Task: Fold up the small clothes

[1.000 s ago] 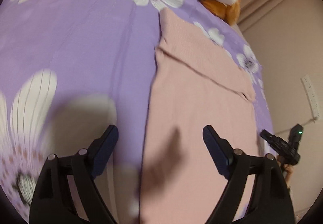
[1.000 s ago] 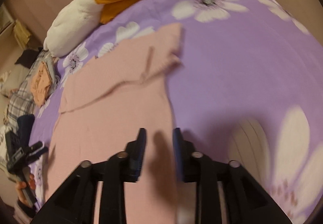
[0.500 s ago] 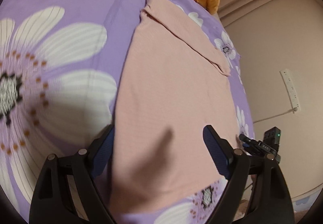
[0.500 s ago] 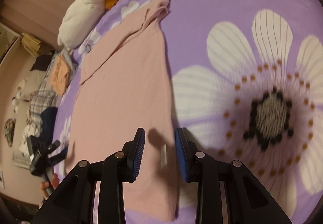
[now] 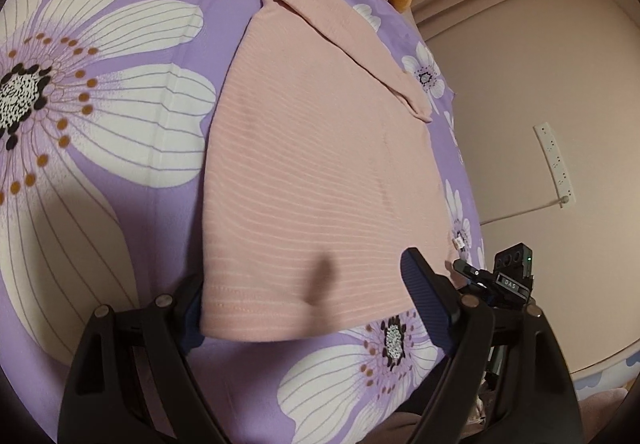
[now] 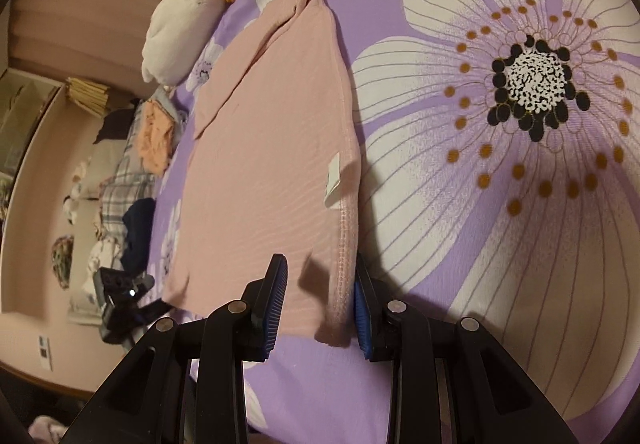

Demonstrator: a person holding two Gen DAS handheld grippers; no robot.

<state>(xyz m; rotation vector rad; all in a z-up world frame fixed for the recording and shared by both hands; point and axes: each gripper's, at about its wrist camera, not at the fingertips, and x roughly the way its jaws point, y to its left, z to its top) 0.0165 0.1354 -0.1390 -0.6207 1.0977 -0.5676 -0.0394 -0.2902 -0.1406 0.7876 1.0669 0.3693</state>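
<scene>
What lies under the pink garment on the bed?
The pink garment lies flat on the purple floral bedsheet, which shows around its edges. A small white tag sits on top of it. Whatever sheet pattern lies beneath is covered.

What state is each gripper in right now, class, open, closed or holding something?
Left gripper: open wide over the pink top, its near hem between the jaws, not gripped.
Right gripper: open, narrower, jaws either side of the top's corner, not clamped.
</scene>
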